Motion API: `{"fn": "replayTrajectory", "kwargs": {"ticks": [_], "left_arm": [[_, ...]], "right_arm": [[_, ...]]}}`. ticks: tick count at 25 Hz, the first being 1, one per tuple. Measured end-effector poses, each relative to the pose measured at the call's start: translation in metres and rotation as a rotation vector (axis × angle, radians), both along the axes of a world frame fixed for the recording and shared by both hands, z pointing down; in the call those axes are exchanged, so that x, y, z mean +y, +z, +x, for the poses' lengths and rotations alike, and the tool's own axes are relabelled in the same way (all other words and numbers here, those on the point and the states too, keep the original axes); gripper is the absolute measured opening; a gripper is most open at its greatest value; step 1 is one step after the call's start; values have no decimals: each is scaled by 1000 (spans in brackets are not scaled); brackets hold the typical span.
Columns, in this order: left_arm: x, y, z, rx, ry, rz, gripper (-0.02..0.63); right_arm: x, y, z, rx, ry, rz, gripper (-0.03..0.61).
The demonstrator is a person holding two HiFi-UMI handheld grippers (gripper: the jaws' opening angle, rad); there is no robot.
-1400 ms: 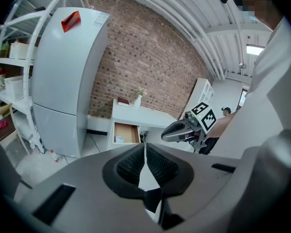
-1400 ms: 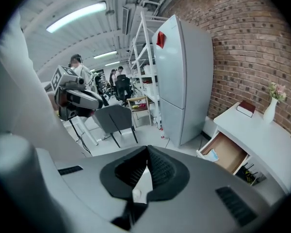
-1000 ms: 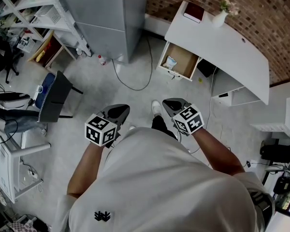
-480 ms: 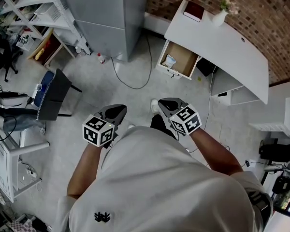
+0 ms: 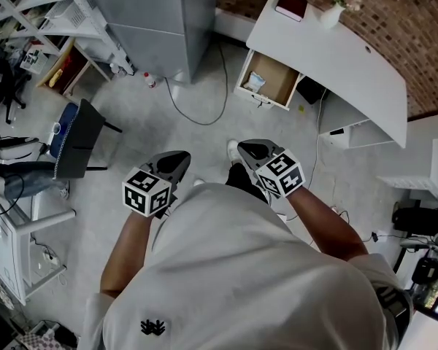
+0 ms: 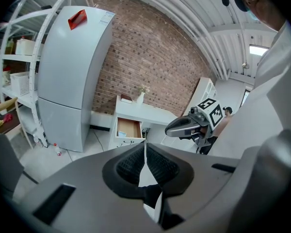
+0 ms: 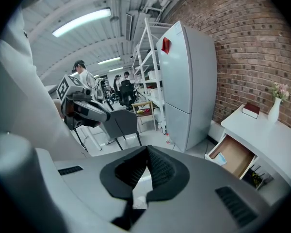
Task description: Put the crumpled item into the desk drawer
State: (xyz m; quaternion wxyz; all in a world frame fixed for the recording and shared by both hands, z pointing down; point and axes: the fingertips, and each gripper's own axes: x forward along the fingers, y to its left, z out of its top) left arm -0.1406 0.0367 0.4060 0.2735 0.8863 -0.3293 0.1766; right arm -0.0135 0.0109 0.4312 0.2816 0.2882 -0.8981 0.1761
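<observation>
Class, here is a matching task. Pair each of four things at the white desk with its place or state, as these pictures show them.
Things:
1. desk drawer
2. dark red book
3. vase
4. crumpled item

Place or state:
A. lies inside the drawer
B. pulled open
C. stands upright, holding flowers
D. lies flat on top of the white desk

Pairs: 1-B, 2-D, 3-C, 4-A

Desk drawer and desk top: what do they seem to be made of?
Desk drawer: tan and matte inside, probably bare wood or fibreboard, with a white front. Desk top: uniform white and smooth, likely laminate or painted board; no grain shows.
</observation>
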Motion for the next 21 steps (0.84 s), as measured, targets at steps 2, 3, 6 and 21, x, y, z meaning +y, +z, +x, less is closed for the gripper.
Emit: {"fn": "replayTrajectory", "kwargs": {"ticks": [2, 3, 6, 21], "left_arm": [[-2, 2, 1, -1, 4, -4, 32], [-3, 4, 1, -1, 5, -7, 32], [-9, 7, 3, -2, 6, -15, 32], [-86, 12, 32, -19, 12, -26, 31]], "right_arm": [[-1, 2, 1, 0, 1, 0, 28], [-2, 2, 1, 1, 1, -1, 28], [-8, 3, 2, -1, 4, -2, 28], [-80, 10, 33, -13, 13, -16, 28]]}}
